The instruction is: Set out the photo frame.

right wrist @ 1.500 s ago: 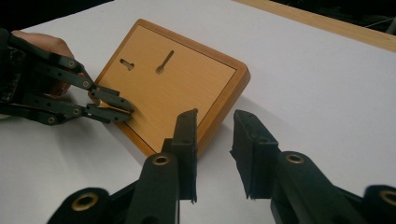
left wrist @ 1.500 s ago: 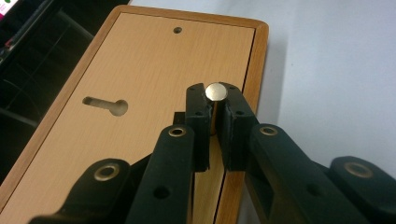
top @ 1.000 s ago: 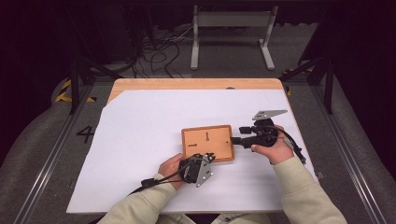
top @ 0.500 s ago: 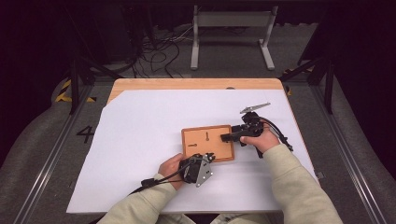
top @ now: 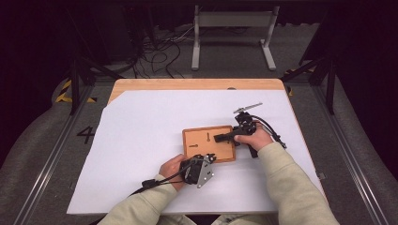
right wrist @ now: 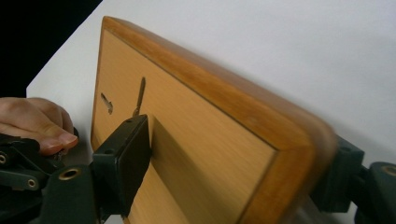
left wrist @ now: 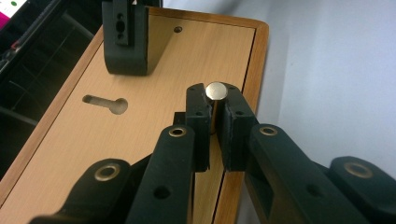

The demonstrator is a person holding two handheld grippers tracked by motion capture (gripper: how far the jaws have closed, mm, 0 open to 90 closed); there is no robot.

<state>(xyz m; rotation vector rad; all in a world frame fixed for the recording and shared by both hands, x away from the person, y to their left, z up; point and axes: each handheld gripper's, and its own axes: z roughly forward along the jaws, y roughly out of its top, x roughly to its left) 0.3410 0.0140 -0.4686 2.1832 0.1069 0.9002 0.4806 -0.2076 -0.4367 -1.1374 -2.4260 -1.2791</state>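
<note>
Now my left gripper (left wrist: pixel 212 121) pinches metal peg (left wrist: pixel 216 90); right gripper (right wrist: pixel 224 172), just opening, straddles board (right wrist: pixel 196 135) at 3 o'clock, probably gripping. Risk: board shifts, peg misses slot (left wrist: pixel 106 103).

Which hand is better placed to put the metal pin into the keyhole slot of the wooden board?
Left. Its tool is already shut on the metal pin, close to the keyhole slot. The right tool straddles the wooden board's corner, likely steadying it.
</note>
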